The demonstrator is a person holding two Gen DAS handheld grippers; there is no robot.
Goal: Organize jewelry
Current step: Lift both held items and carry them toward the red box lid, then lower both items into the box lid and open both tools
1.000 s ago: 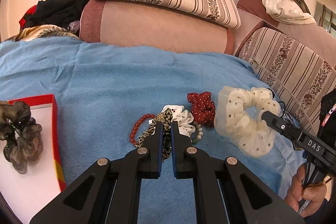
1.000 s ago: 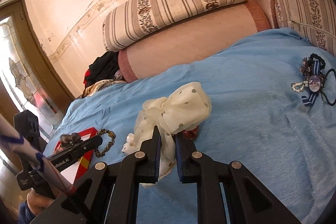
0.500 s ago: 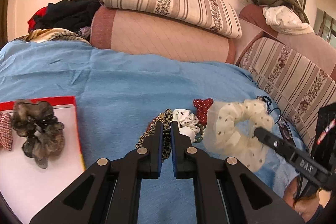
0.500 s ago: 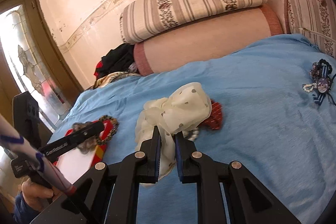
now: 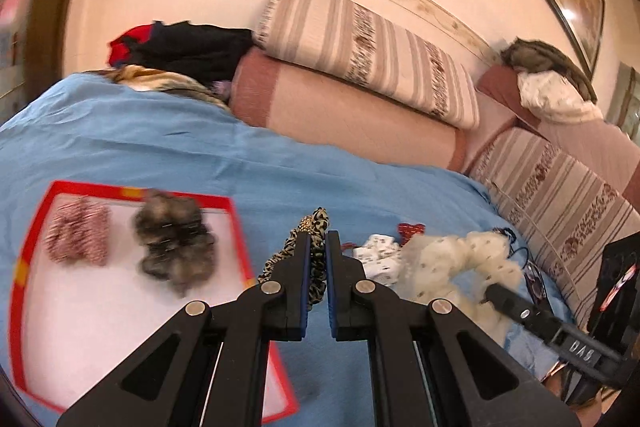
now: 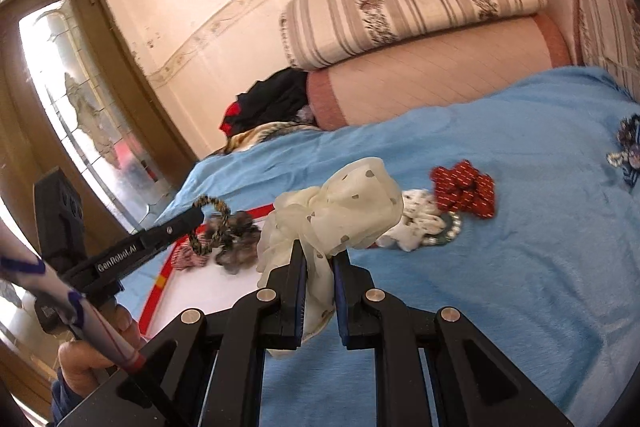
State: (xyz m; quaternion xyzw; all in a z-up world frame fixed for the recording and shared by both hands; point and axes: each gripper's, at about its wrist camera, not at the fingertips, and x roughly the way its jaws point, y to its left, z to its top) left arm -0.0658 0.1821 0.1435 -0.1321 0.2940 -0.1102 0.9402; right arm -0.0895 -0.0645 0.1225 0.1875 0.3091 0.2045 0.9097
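Both loads are being carried clear of the bed [image 5: 168,147] and toward the red-rimmed tray [image 5: 240,235]. A second ago the leopard-print scrunchie [image 5: 316,259] was lying among the pile on the blue cover; it is now being held up in the left gripper [image 5: 317,247], whose fingers are closed on it, and the tray with its two scrunchies — a red-and-white one [image 5: 78,235] and a grey-brown one [image 5: 174,239] — is being brought from the frame edge toward the centre of the left wrist view. The cream dotted scrunchie [image 6: 340,211] is likewise being held in the right gripper [image 6: 319,259], its fingers clamped on the fabric, and it is being shown off the cover, with the red scrunchie [image 6: 464,191] and the white one [image 6: 416,223] left behind on the bed.

Judged from this, the pick-up step is complete for both items and the transfer to the tray is under way; release is not yet due.

The leopard-print scrunchie is being held as a stretched loop — its long axis is running along the fingers, one end pointing forward past the tips, the other trailing back and down. The cream scrunchie is bunched above the fingers with a tail hanging between them; no clear long axis is being presented.
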